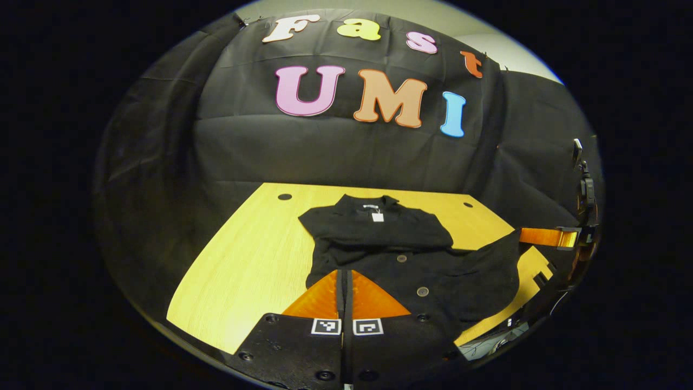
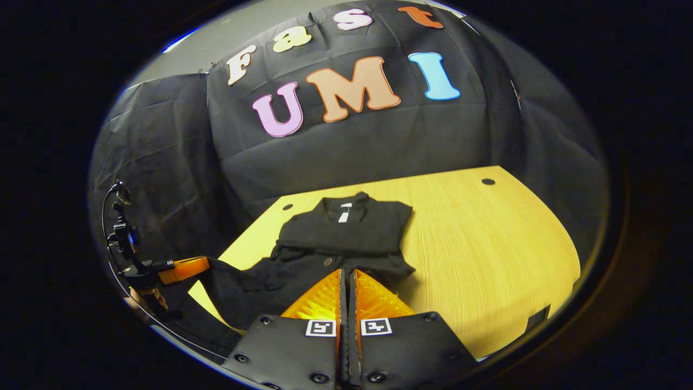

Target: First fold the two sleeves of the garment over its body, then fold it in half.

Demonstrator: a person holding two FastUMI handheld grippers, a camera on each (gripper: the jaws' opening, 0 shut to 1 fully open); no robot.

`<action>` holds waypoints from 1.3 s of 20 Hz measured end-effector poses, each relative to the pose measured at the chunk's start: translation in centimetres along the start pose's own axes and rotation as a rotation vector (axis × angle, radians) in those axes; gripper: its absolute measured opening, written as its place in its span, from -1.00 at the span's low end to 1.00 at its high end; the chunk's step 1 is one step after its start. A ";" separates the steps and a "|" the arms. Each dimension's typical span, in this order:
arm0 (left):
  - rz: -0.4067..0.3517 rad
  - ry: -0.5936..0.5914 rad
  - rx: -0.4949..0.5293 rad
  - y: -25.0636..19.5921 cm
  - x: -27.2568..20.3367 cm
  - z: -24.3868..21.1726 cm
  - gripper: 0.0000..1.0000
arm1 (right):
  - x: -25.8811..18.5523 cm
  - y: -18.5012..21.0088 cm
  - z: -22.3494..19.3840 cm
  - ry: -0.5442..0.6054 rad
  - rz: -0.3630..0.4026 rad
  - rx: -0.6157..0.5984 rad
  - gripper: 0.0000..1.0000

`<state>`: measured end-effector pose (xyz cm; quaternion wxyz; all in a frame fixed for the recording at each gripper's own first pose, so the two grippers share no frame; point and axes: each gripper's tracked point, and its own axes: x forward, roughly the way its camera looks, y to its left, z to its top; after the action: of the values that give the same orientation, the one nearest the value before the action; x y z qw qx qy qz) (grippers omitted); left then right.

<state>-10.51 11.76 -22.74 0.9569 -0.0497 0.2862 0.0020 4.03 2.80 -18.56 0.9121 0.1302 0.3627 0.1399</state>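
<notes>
A black buttoned garment (image 1: 379, 233) lies on the yellow wooden table (image 1: 243, 260), collar and white tag (image 1: 377, 216) at the far end, both sleeves folded across its chest. My left gripper (image 1: 344, 273) is shut on the near hem. At the right, my right gripper (image 1: 522, 236) pinches the other hem corner, which hangs raised off the table. In the right gripper view, the right gripper (image 2: 347, 273) is shut on the hem of the garment (image 2: 346, 233), and the left gripper (image 2: 206, 264) holds the lifted corner at the left. The tabletop (image 2: 487, 244) stretches to the right.
Black cloth walls close in the table at the back and sides. Small round holes (image 1: 284, 196) (image 2: 488, 181) sit near the table's far corners. A hand (image 2: 146, 298) holds the left gripper at the table's near edge. Bare wood lies on both sides of the garment.
</notes>
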 end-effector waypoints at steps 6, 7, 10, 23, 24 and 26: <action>0.030 -0.033 -0.019 1.9 5.4 4.8 -1.00 | 3.8 -0.2 5.0 -0.059 0.020 -0.004 -0.95; 0.038 -0.035 -0.024 2.4 6.5 5.6 -1.00 | 4.6 -0.4 6.0 -0.067 0.020 -0.001 -0.95; 0.056 -0.055 -0.029 3.2 9.7 8.3 -1.00 | 6.9 -1.5 9.2 -0.094 0.020 0.011 -0.95; 0.163 0.021 -0.007 6.6 26.8 10.6 -1.00 | 21.5 -9.8 14.3 -0.011 -0.044 0.016 -0.96; 0.195 0.013 0.020 7.1 27.4 10.8 -1.00 | 22.2 -10.7 14.4 -0.012 -0.076 0.014 -0.96; 0.293 -0.051 0.082 9.1 27.9 12.4 -0.42 | 22.6 -13.7 17.0 -0.085 -0.233 -0.023 -0.37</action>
<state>19.28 21.28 -28.60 0.9545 0.0315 0.2658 0.1312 33.91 -4.35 -25.36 0.9382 0.0824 0.3345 0.0316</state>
